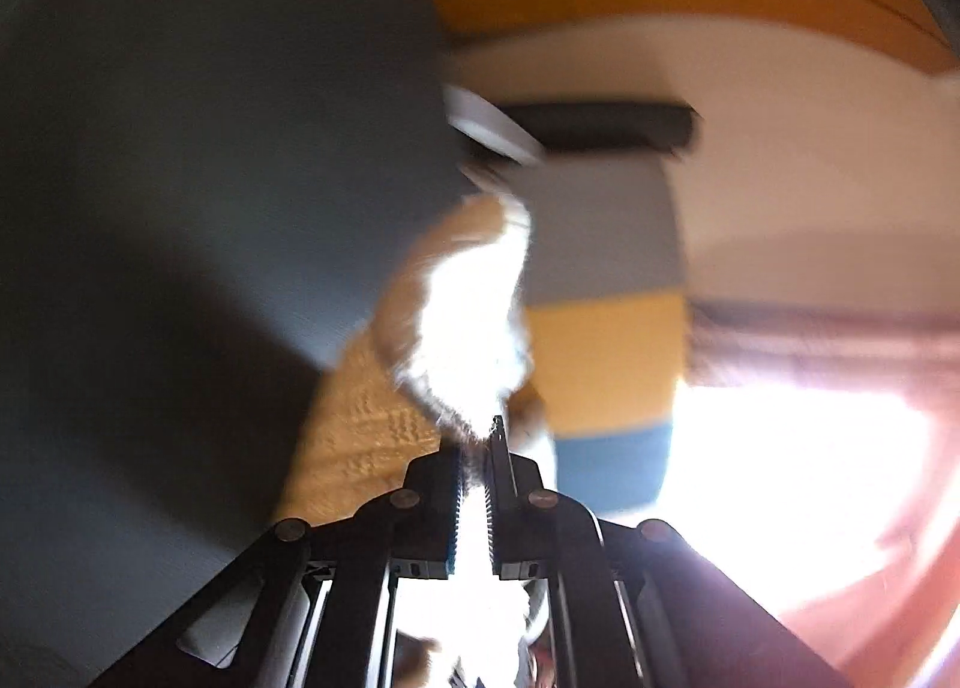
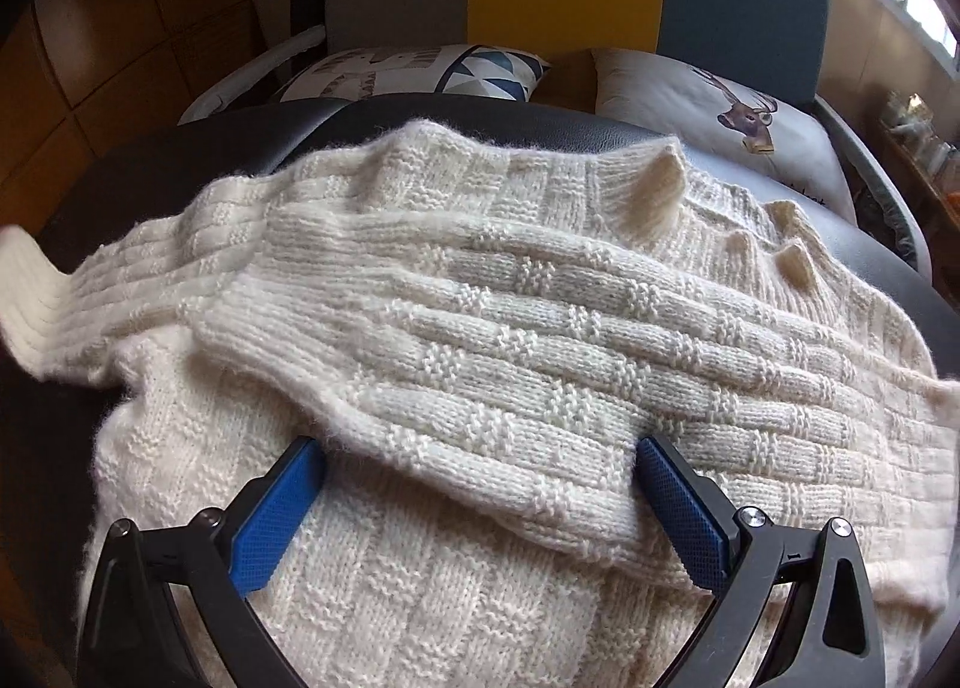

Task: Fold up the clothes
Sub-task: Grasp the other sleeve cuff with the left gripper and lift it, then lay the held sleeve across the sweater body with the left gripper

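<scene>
One sweater (image 2: 480, 340), thick soft knit, limp, stretchy; take cuff or hem. Left tool (image 1: 480, 448) pinching knit; right tool (image 2: 480, 508) spread above sleeve.

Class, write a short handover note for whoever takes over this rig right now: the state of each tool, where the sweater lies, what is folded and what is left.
Left tool: shut on a fuzzy cream bit of the sweater; view blurred.
Right tool: open, over the folded sleeve, pads either side, not gripping.
Sweater: spread on the dark seat, pillows behind.
Done: one sleeve lies folded across the body.
Left: the other sleeve at the left edge, then folding the body, probably.
</scene>
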`<state>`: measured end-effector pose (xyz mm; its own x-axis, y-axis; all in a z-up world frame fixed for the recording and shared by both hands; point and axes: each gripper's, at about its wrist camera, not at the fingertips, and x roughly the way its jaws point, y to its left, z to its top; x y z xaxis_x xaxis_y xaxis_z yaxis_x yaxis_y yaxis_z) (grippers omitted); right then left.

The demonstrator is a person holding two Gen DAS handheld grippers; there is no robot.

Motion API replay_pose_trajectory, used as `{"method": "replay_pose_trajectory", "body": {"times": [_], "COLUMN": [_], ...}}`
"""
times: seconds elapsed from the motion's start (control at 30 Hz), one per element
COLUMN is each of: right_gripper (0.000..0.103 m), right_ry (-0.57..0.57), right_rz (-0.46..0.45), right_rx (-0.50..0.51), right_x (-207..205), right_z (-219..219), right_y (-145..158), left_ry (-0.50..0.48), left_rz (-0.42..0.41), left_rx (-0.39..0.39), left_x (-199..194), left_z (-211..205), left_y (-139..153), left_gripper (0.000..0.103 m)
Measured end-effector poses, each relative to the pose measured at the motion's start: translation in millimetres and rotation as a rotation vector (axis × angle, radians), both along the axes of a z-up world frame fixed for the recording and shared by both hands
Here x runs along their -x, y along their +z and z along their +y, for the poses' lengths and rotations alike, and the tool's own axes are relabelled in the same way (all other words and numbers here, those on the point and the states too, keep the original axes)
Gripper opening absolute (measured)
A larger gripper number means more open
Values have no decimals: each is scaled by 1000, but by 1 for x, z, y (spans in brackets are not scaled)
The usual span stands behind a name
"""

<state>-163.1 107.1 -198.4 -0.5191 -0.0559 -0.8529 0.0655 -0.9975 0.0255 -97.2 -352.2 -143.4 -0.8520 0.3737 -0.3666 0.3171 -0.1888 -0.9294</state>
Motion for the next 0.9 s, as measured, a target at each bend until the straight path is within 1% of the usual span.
{"method": "replay_pose_trajectory", "body": {"times": [0.13,0.2,0.3,0.4,0.5,0.57,0.63,0.67,0.77,0.83,0.87,0.9], "right_gripper": [103,103,103,103,103,102,101,101,101,101,101,101], "right_ry": [-3,2,-20,-36,-67,-96,-125,-138,-170,-194,-204,-212], "right_rz": [0,17,70,109,132,145,156,161,166,165,164,162], "right_rx": [13,55,168,211,221,232,271,294,454,554,598,628], "right_x": [1,-2,-14,-26,-38,-47,-53,-56,-60,-59,-58,-55], "right_z": [1,6,22,41,64,82,101,110,136,147,151,152], "right_y": [4,11,27,38,46,47,47,47,43,41,40,39], "left_ry": [-155,-242,-366,-484,-595,-661,-725,-750,-806,-841,-844,-848], "left_rz": [92,111,110,83,37,7,-24,-46,-114,-133,-144,-153], "left_rx": [20,42,62,83,112,150,189,217,294,299,272,244], "left_x": [30,46,69,96,121,136,150,152,161,121,108,96], "left_z": [65,104,154,219,273,311,348,362,395,401,401,401], "left_y": [38,51,55,49,34,22,9,1,-24,-43,-53,-62], "left_gripper": [5,5,5,5,5,5,5,5,5,5,10,18]}}
